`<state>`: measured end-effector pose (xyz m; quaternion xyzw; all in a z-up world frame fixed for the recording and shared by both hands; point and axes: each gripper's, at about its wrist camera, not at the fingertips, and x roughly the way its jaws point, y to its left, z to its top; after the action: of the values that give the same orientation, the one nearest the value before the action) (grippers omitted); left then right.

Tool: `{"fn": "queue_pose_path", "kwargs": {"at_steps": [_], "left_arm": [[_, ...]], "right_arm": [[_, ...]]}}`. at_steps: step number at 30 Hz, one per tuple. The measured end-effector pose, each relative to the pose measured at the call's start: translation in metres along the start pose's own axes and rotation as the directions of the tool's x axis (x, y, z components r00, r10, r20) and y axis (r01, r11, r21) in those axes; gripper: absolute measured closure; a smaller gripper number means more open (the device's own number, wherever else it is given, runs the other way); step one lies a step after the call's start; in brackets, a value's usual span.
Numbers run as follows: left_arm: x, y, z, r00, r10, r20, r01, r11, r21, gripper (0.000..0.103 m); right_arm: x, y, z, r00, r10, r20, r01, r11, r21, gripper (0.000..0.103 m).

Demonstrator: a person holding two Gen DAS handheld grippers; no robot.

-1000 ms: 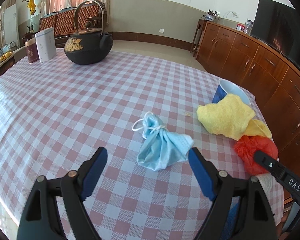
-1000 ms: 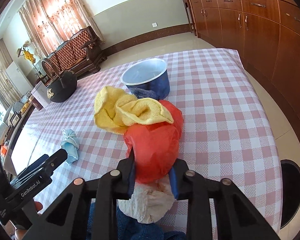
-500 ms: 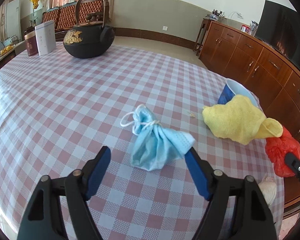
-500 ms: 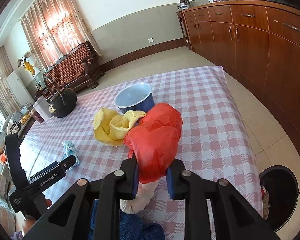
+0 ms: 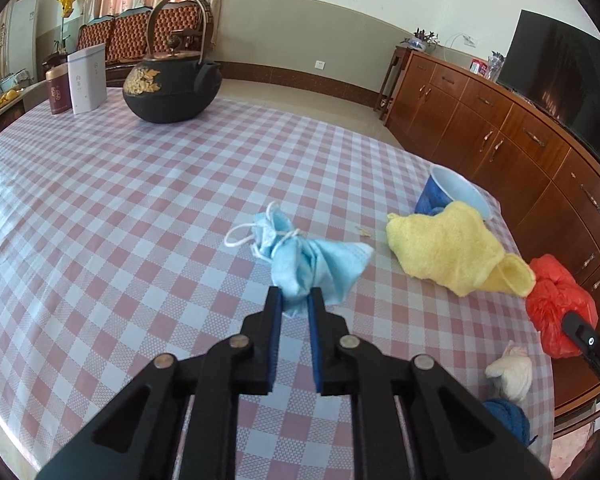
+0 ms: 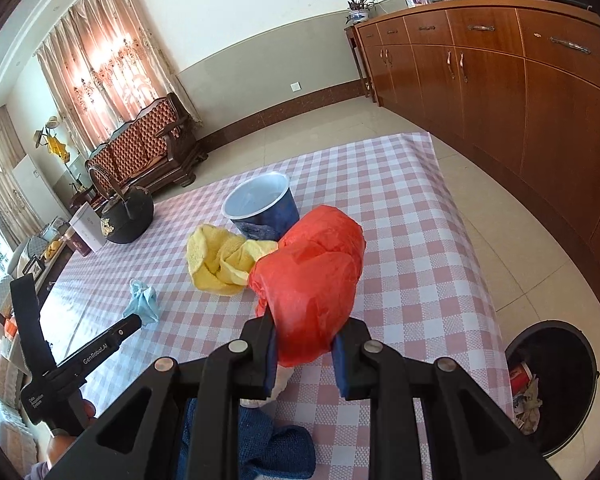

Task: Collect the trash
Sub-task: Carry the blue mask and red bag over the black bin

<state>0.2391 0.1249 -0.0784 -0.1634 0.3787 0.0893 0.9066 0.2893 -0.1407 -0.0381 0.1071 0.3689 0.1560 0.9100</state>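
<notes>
Left gripper [image 5: 296, 304] pinched on crumpled blue face mask [image 5: 312, 260], resting on checked tablecloth [image 5: 120, 208]. Right gripper [image 6: 304, 340] clamped on red plastic bag [image 6: 312, 276], raised above table. Black bin [image 6: 556, 384] on floor right: bag best carried squarely over opening before release.

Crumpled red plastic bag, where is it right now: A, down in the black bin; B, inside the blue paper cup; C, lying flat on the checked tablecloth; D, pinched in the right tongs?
D: the right tongs are closed on the crumpled red plastic bag, holding it up above the checked tablecloth.
</notes>
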Motion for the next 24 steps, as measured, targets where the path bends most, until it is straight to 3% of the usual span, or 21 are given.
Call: {"fn": "queue_pose_path", "kwargs": {"at_steps": [7,8,10,11,12,17,24], "left_arm": [[-0.009,-0.009,-0.003,0.999,-0.025,-0.022,0.026,0.999,0.029,0.089],[-0.008,-0.010,-0.003,0.999,-0.022,-0.026,0.023,0.999,0.031,0.082],[-0.006,-0.011,-0.003,0.999,-0.013,-0.031,0.014,1.000,0.025,0.059],[-0.005,-0.011,-0.003,1.000,-0.009,-0.030,0.009,1.000,0.021,0.040],[-0.007,-0.011,-0.003,1.000,-0.006,-0.021,0.007,1.000,0.017,0.031],[-0.004,-0.015,0.002,1.000,0.001,-0.019,-0.001,1.000,0.016,0.018],[0.022,-0.016,0.015,0.999,-0.005,-0.042,0.004,0.999,-0.034,0.018]], "right_arm": [[-0.009,-0.005,-0.004,1.000,0.002,-0.002,-0.002,1.000,0.005,0.079],[-0.009,-0.006,-0.005,1.000,0.004,-0.003,-0.004,1.000,0.008,0.079],[-0.009,-0.007,-0.006,1.000,0.006,-0.006,-0.006,1.000,0.011,0.079],[-0.009,-0.007,-0.007,1.000,0.007,-0.007,-0.007,1.000,0.010,0.079],[-0.009,-0.008,-0.007,1.000,0.009,-0.007,-0.008,1.000,0.010,0.079],[-0.005,-0.010,-0.005,1.000,0.013,-0.008,-0.013,1.000,0.014,0.079],[0.002,-0.011,-0.002,1.000,0.019,-0.013,-0.019,1.000,0.016,0.079]]}}
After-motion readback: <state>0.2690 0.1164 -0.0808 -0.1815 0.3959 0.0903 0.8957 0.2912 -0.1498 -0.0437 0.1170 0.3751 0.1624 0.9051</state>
